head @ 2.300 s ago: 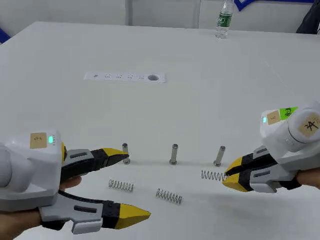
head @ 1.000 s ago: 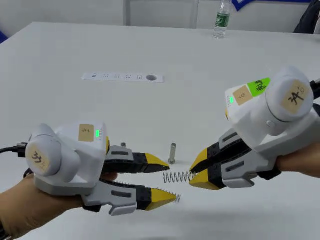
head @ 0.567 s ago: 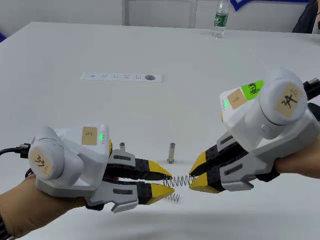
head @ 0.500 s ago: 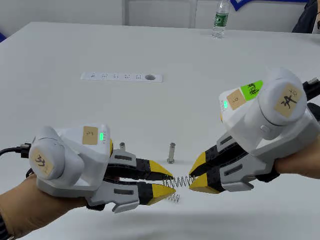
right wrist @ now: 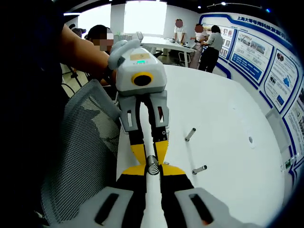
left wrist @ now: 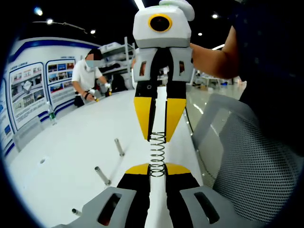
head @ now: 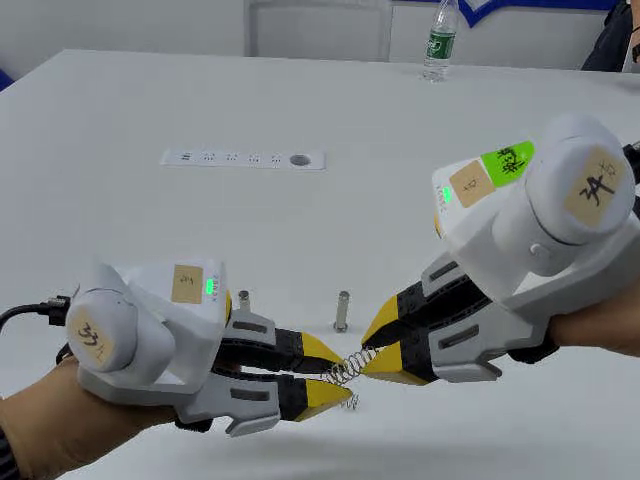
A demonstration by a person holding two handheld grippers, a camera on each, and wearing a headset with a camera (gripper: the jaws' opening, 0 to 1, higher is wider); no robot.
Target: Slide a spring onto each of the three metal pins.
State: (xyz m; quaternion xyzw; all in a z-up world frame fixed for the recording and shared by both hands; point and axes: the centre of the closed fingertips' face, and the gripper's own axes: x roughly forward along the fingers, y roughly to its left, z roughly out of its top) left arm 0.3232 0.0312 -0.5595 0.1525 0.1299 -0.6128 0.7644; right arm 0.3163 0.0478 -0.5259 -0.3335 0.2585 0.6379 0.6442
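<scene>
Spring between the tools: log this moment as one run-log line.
spring: held at both ends | left tool: shut on spring | right tool: shut on spring | pins: three, all bare

The white table is lit brightly from above in the head view; only a soft shadow is cast along its near edge. In the gripper views straight lines are bent toward the edges, ceiling lights are blown out, and the spring is rendered sharp.
</scene>
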